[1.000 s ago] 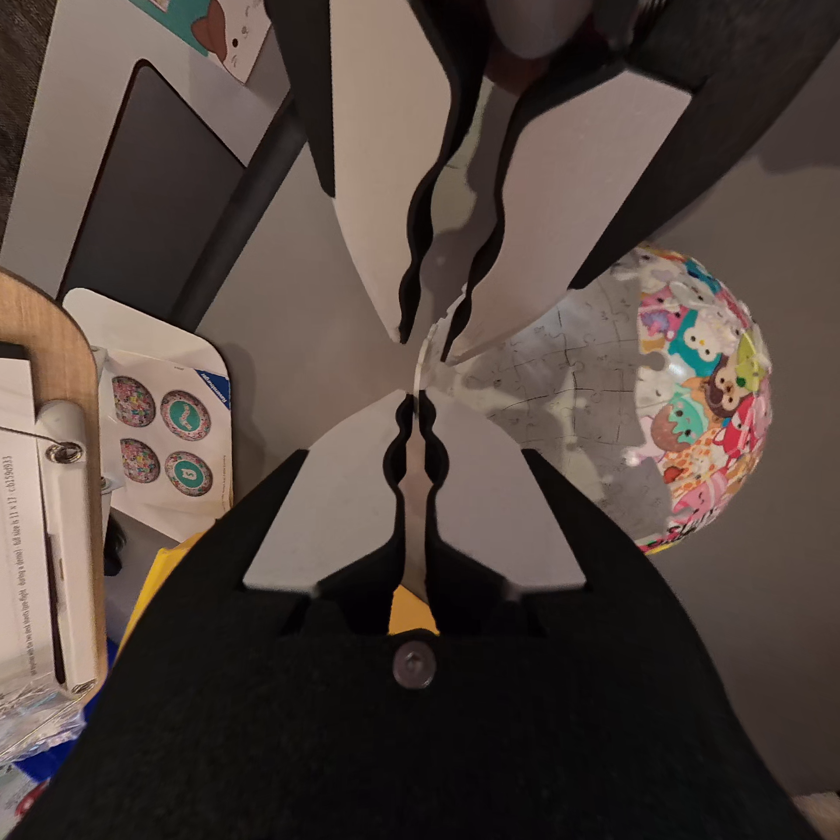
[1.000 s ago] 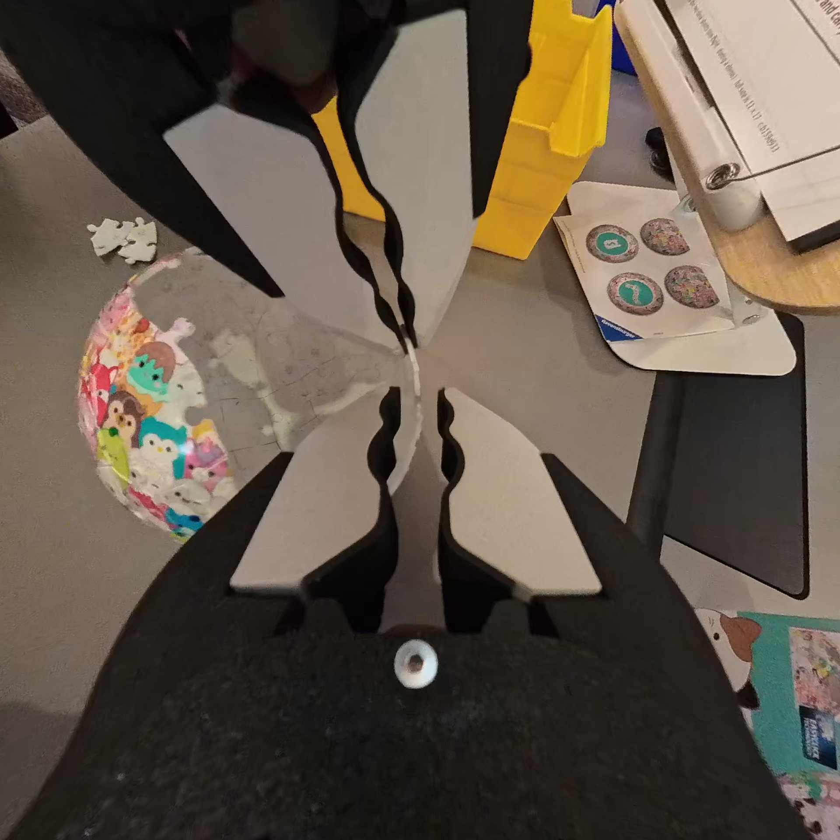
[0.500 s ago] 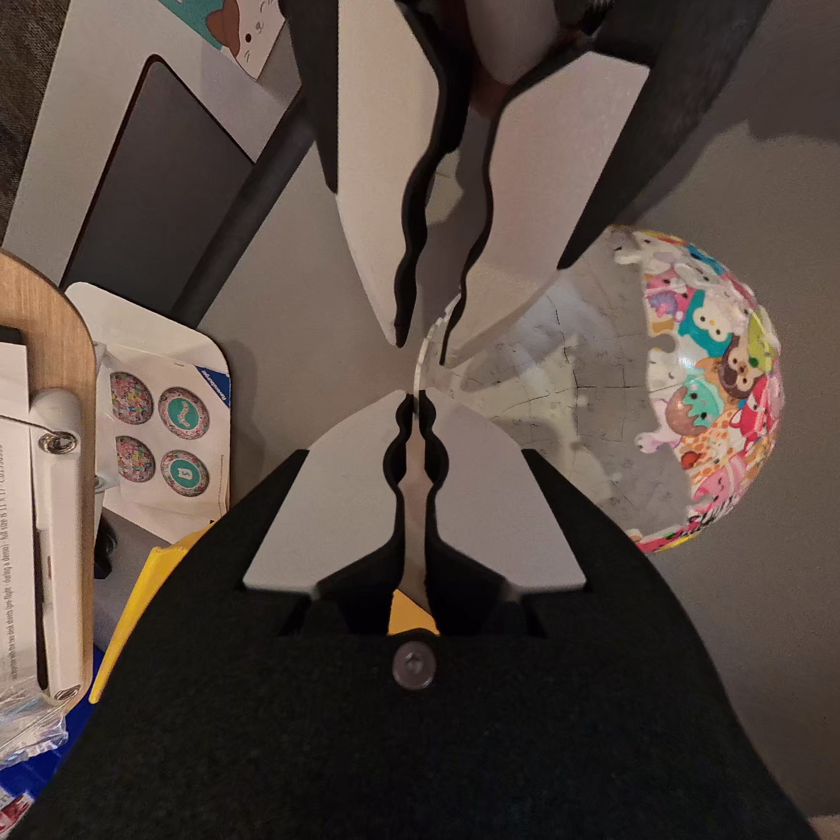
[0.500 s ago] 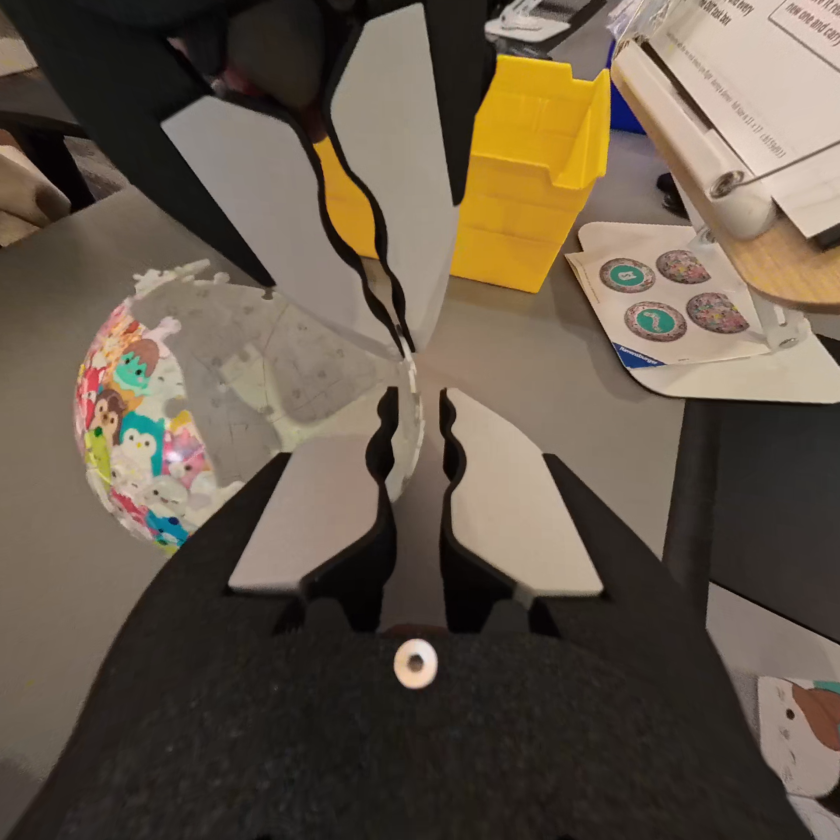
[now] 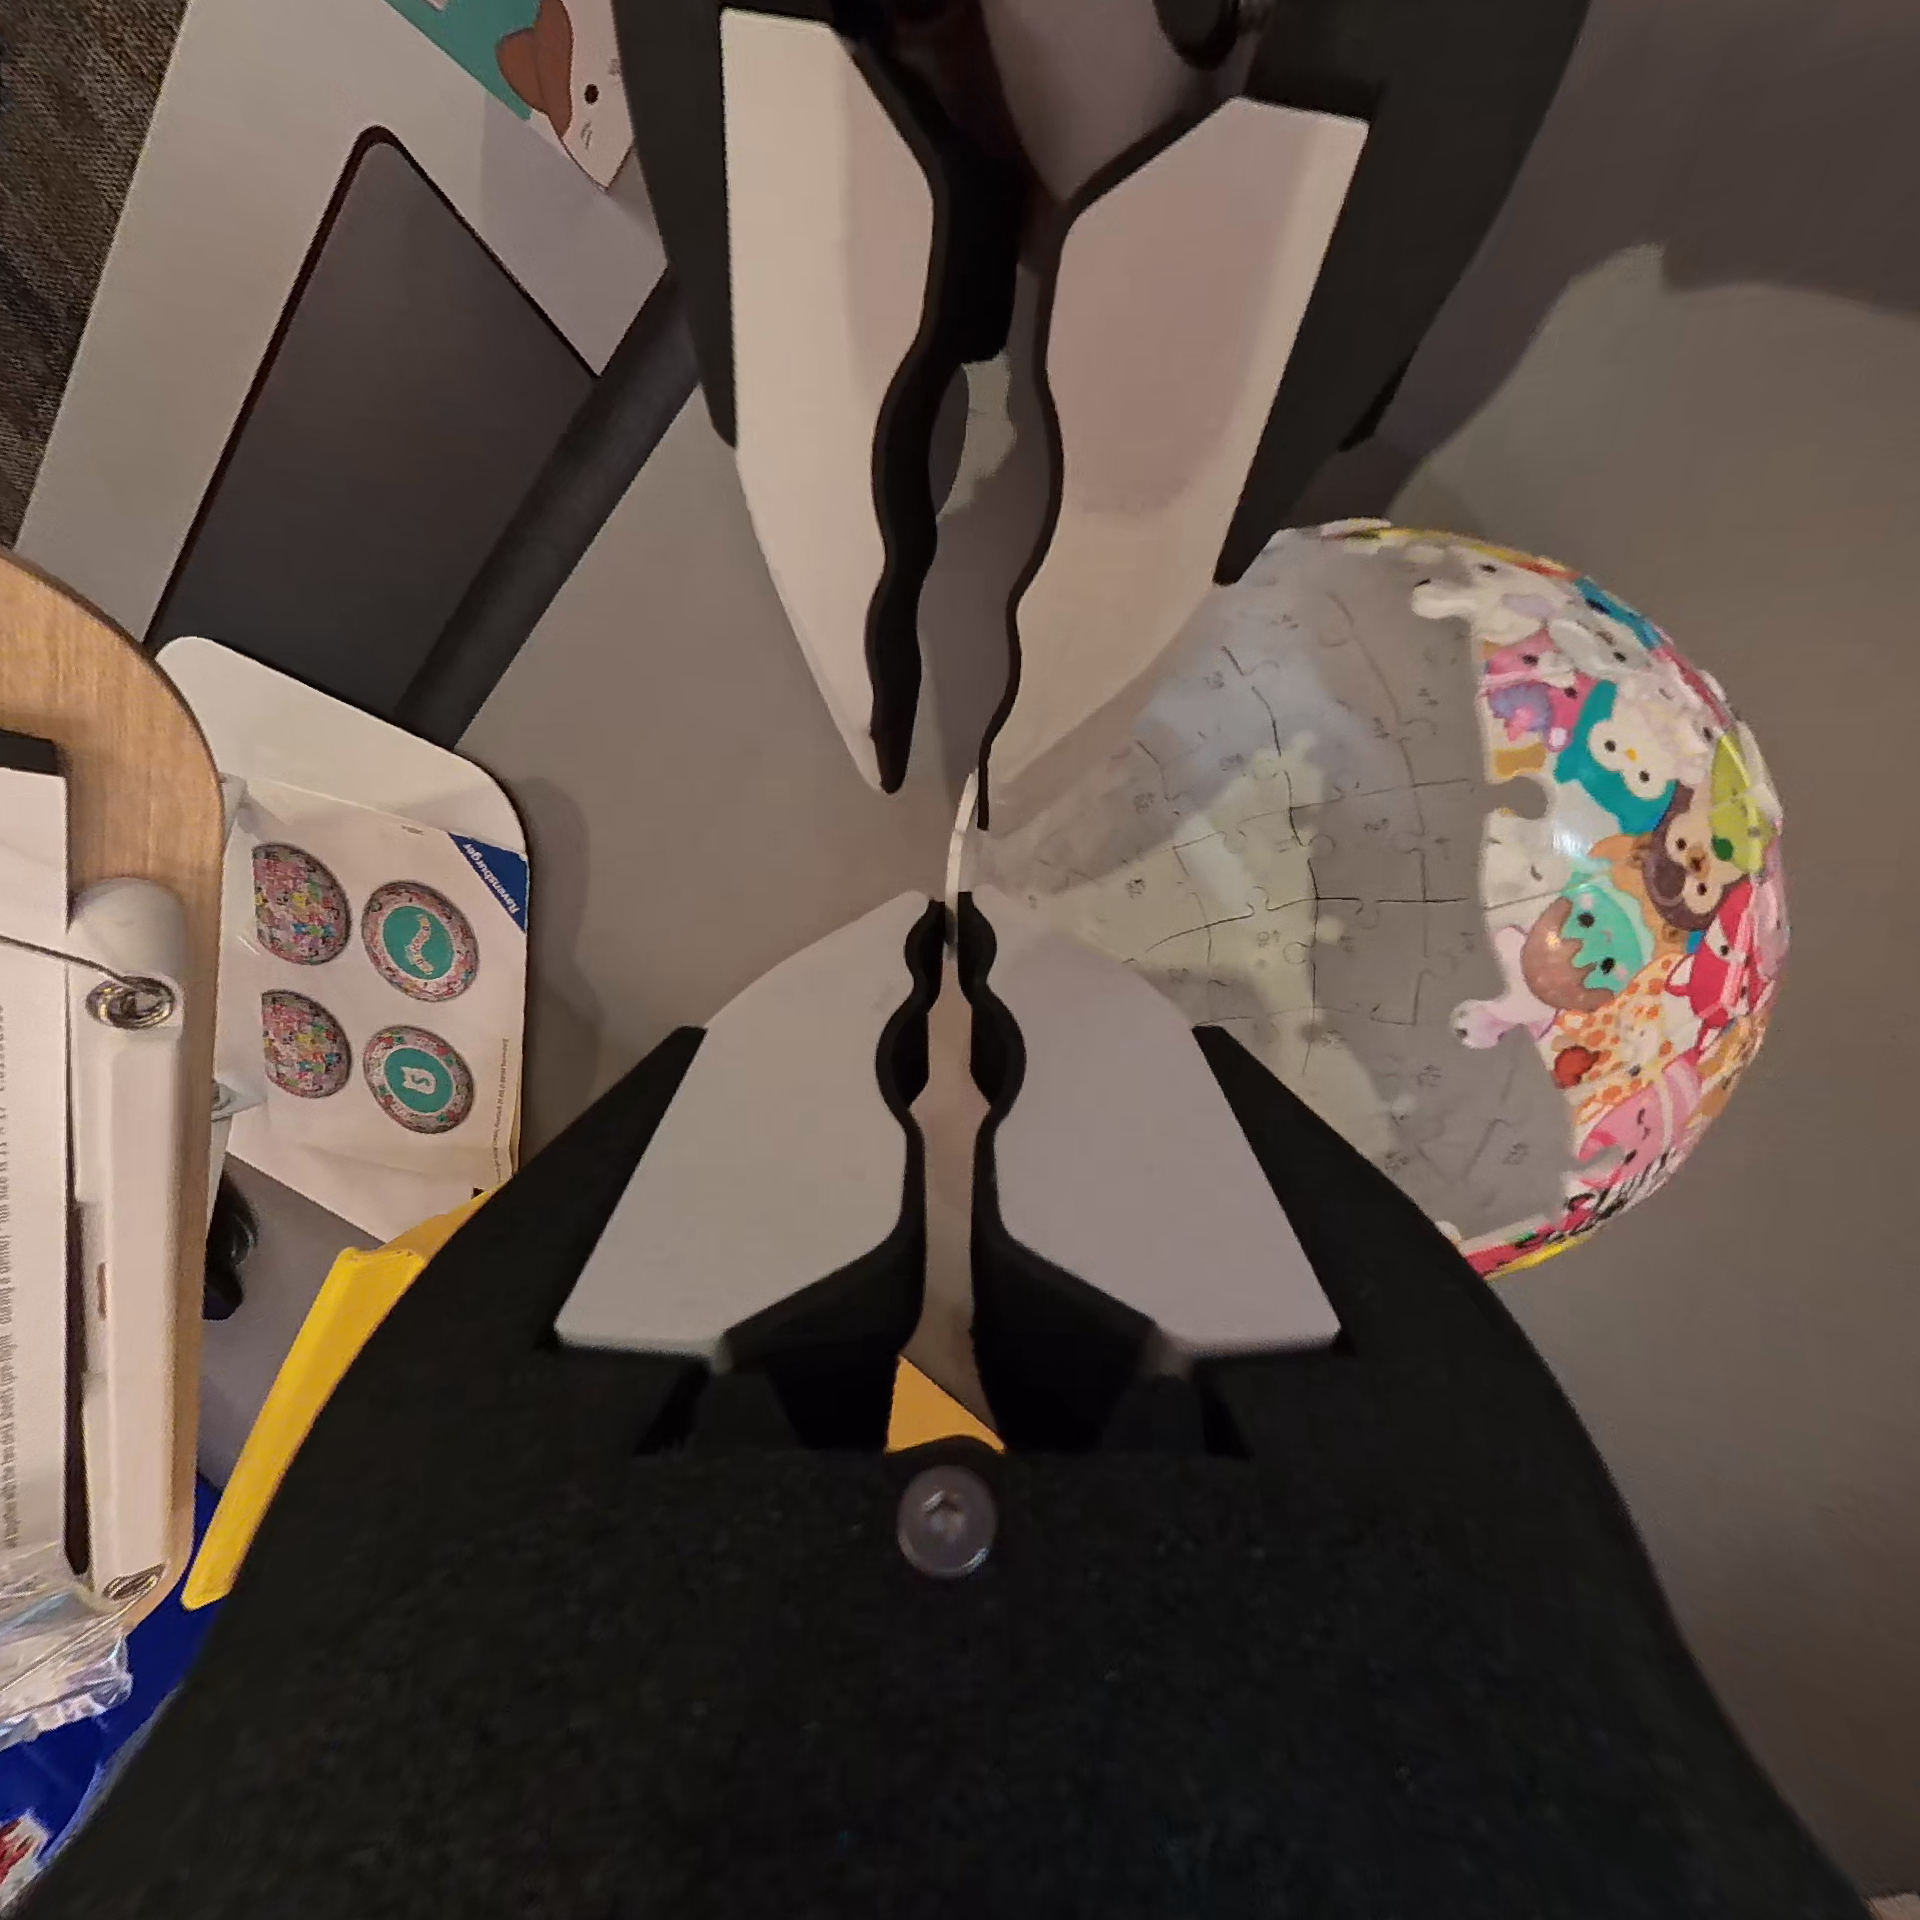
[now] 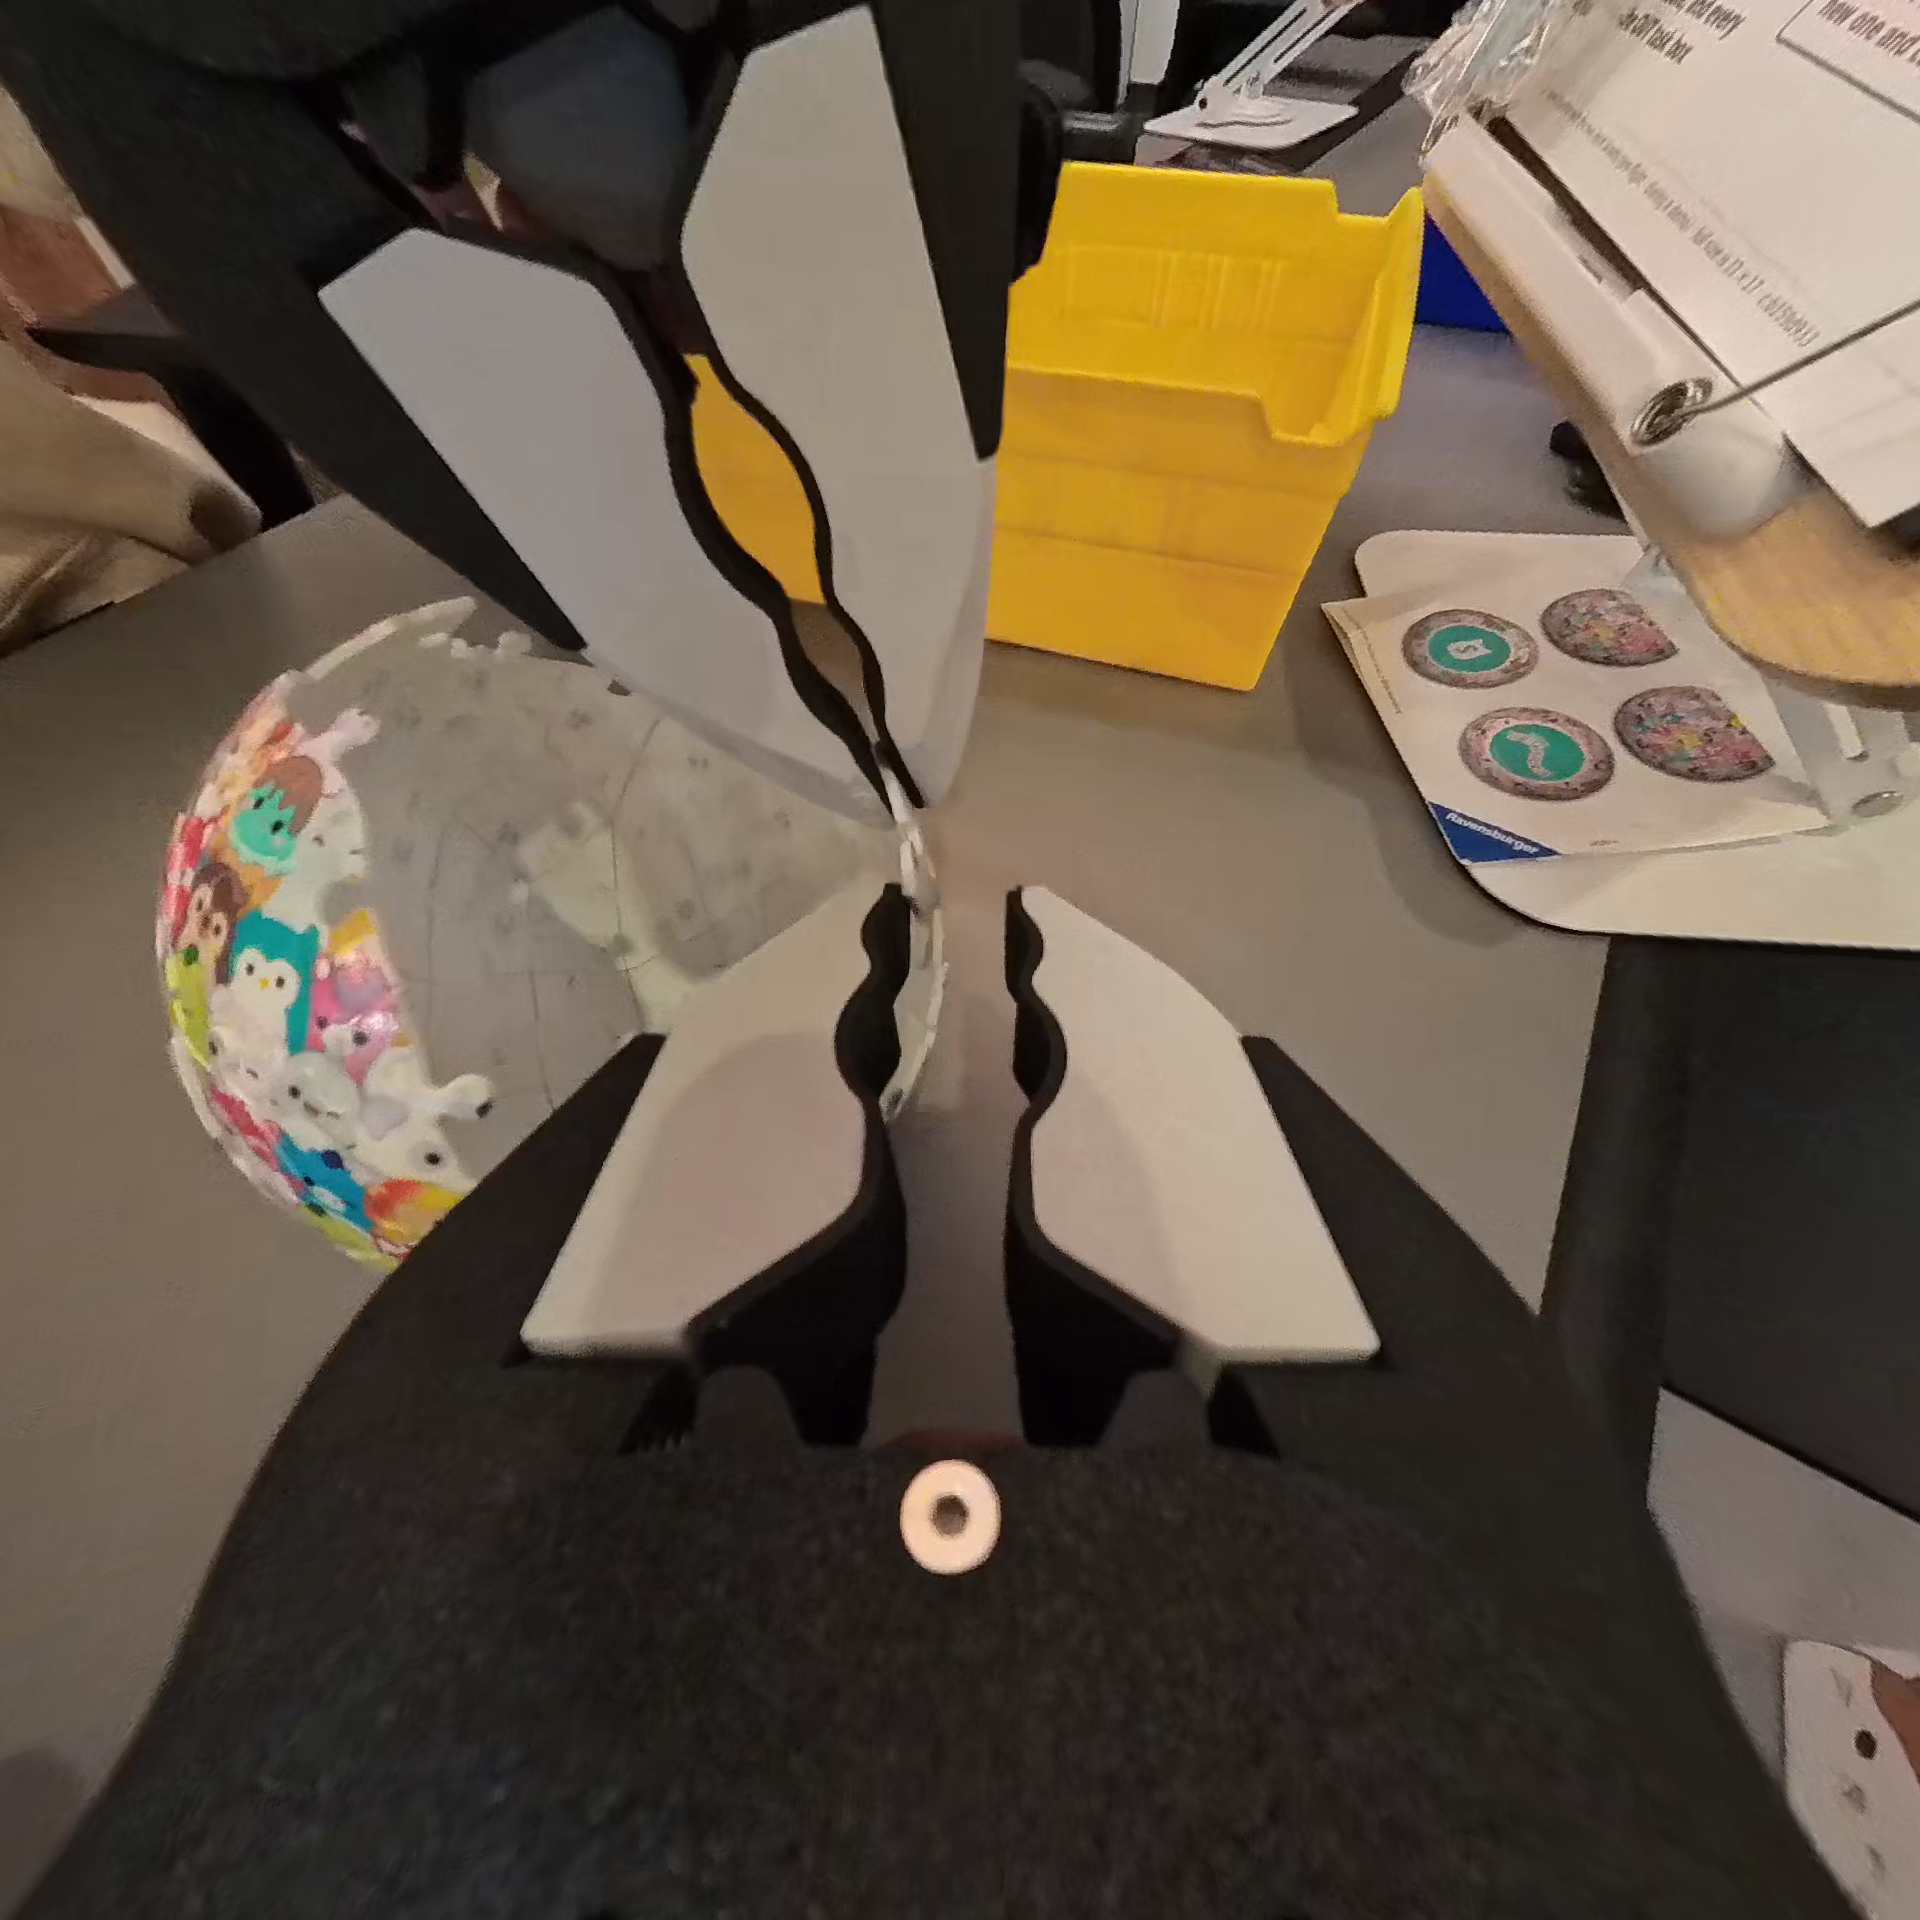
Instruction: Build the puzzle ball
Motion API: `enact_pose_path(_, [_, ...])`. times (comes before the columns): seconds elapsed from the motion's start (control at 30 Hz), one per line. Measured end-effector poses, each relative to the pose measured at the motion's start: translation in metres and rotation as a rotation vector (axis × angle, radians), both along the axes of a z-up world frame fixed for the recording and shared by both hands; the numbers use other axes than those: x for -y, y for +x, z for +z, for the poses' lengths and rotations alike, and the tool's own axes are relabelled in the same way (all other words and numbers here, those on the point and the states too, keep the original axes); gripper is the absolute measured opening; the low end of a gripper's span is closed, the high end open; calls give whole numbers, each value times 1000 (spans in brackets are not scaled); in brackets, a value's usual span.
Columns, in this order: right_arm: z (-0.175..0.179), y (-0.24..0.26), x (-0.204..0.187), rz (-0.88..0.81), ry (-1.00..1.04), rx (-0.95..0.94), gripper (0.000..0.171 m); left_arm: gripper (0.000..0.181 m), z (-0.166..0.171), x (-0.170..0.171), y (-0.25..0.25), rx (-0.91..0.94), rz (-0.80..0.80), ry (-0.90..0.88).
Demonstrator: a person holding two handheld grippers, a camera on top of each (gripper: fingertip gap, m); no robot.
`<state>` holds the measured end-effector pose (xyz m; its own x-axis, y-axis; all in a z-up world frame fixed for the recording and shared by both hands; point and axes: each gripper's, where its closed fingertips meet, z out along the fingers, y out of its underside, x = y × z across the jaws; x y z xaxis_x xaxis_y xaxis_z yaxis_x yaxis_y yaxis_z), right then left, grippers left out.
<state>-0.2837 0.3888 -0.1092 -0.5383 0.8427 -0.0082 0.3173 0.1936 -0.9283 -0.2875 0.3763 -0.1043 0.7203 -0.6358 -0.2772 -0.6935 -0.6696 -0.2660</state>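
— What has the left gripper (image 5: 951, 914) got hold of?

— The rim of the puzzle ball (image 5: 1351, 883). Its two fingers are pinched almost together on the thin white edge, with only that edge between the tips.

— And the other one?

— The right gripper (image 6: 956, 894) comes in from the opposite side, tip to tip with the left one. Its fingers stand a little apart, with a plain gap between them. In its own camera the rim runs into that gap close along the finger on the 9 o'clock side. I cannot tell whether it touches that finger, but nothing is clamped.

— Where does the ball sit?

— In the left camera it bulges out toward 3 o'clock from the fingertips; in the right camera it is out at 9 o'clock. It is only part built, an open shell. You look into the pale inside, where the seams between the pieces show, and the outer skin, with bright cartoon animals on it, curves around the far side. Whether it rests on the grey table (image 5: 727, 727) or hangs above it, I cannot tell.

— Anything else about?

— A yellow bin (image 6: 1174, 499) at 12 o'clock in the right camera, behind the left gripper, and a white sheet (image 6: 1558, 727) with four round pictures at 2 o'clock.
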Motion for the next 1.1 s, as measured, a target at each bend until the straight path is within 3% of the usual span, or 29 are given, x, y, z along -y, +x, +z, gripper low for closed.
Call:
enact_pose_path(0.5, [-7, -7, 4, 68, 218, 121, 10, 2, 1, -1, -2, 30, 31, 55])
enact_pose_path(0.57, [-8, -7, 6, 83, 228, 122, 3, 2, 0, -1, -3, 17, 31, 64])
enact_pose_path(1.1, [-8, -9, 8, 93, 287, 98, 2, 7, 8, 15, -2, 120, 11, 86])
